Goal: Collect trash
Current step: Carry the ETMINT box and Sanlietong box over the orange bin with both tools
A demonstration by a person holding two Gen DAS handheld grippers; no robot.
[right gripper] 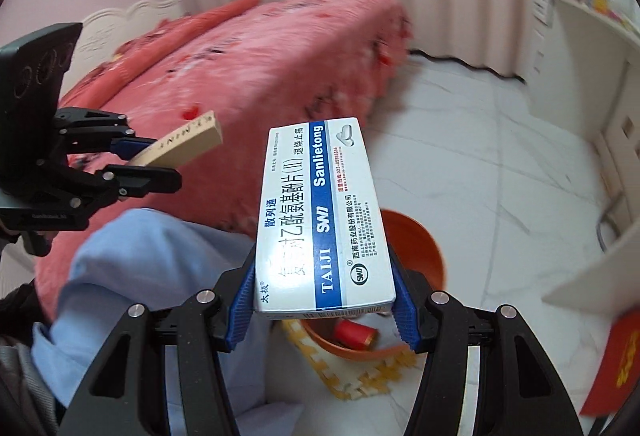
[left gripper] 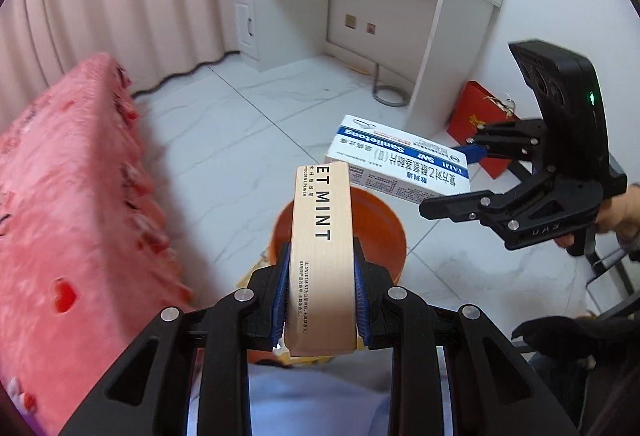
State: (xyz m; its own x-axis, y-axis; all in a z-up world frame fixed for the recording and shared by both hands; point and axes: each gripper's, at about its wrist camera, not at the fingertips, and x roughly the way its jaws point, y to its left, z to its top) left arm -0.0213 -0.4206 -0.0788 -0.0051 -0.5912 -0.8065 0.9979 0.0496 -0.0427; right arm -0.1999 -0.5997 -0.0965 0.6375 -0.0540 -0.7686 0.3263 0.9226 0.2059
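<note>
My left gripper (left gripper: pixel 321 292) is shut on a long beige "SWEET MINT" box (left gripper: pixel 322 256) and holds it above the orange bin (left gripper: pixel 380 232) on the floor. My right gripper (right gripper: pixel 322 300) is shut on a white and blue medicine box (right gripper: pixel 320 220), also held over the orange bin (right gripper: pixel 416 248). A red cylinder (right gripper: pixel 356 332) lies inside the bin. In the left wrist view the right gripper (left gripper: pixel 460 176) holds the medicine box (left gripper: pixel 400 160) just right of the beige box. In the right wrist view the left gripper (right gripper: pixel 136 160) with the beige box (right gripper: pixel 184 144) is at the left.
A bed with a pink blanket (left gripper: pixel 68 204) stands left of the bin. A white desk (left gripper: pixel 360 16) is at the far wall, with a red paper bag (left gripper: pixel 480 116) beside it. A yellow foam mat (right gripper: pixel 360 376) lies under the bin. A light blue trouser leg (right gripper: pixel 152 276) is near the grippers.
</note>
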